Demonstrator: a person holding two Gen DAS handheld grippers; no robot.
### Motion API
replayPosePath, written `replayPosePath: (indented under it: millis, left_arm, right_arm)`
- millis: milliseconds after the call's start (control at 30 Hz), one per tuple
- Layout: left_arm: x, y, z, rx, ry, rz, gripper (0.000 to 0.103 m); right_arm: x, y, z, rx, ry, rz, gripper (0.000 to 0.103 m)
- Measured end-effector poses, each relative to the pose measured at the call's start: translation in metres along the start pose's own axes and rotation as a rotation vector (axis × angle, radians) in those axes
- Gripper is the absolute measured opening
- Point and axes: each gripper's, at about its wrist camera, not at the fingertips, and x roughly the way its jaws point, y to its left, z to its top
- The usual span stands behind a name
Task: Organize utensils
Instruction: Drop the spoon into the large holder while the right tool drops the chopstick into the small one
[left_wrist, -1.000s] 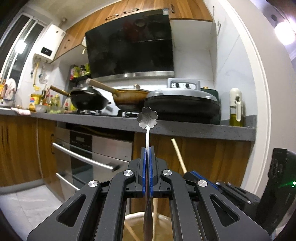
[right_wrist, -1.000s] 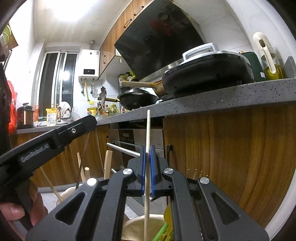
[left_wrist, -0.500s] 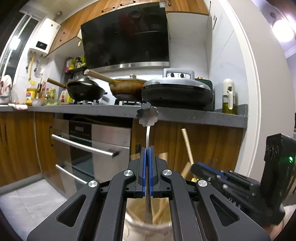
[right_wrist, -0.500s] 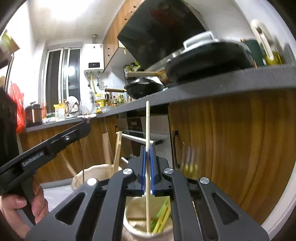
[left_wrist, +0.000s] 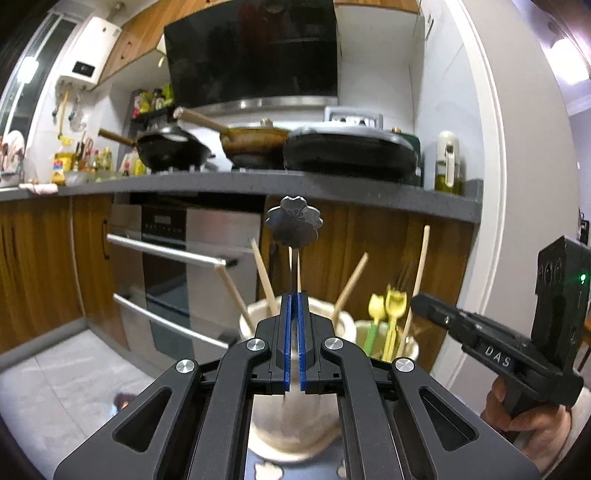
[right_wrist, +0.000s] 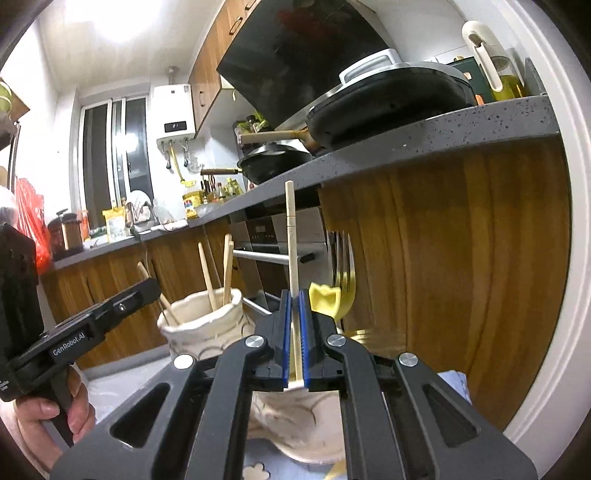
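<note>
We look out from two fisheye cameras, one behind each gripper, both set low and aimed nearly level along the fingers toward the kitchen bench (left_wrist: 236, 184). The left view faces the stove wall squarely, its own left gripper (left_wrist: 294, 306) close in the foreground, and catches the right gripper (left_wrist: 436, 306) at its right edge. The right view is tilted and looks leftward along the bench (right_wrist: 406, 144), with the left gripper (right_wrist: 144, 291) at its left edge. Both views share the cream jar (left_wrist: 255, 314) (right_wrist: 199, 321), the oven (left_wrist: 177, 258) (right_wrist: 266, 236) and the pans.
</note>
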Motion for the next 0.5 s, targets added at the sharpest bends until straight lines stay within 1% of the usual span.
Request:
replayPosePath:
  millis: [133,267,433,500]
  left_arm:
    - [0.001,0.002,-0.008,-0.012,0.027,-0.004,0.004]
    - [0.0,0.005,-0.009,-0.02,0.024,-0.004,0.004]
    - [0.001,0.005,-0.01,-0.021,0.028,-0.001,0.004]
    - [0.0,0.004,-0.009,-0.02,0.031,0.002,0.01]
  right_arm:
    - [0.004,0.0,-0.004,0.004,0.04,0.007,0.005]
    - [0.008,0.005,-0.008,-0.033,0.063,-0.003,0.004]
    - [0.011,0.003,-0.008,-0.03,0.08,-0.013,0.005]
    - [0.011,0.002,-0.008,-0.022,0.086,-0.007,0.005]
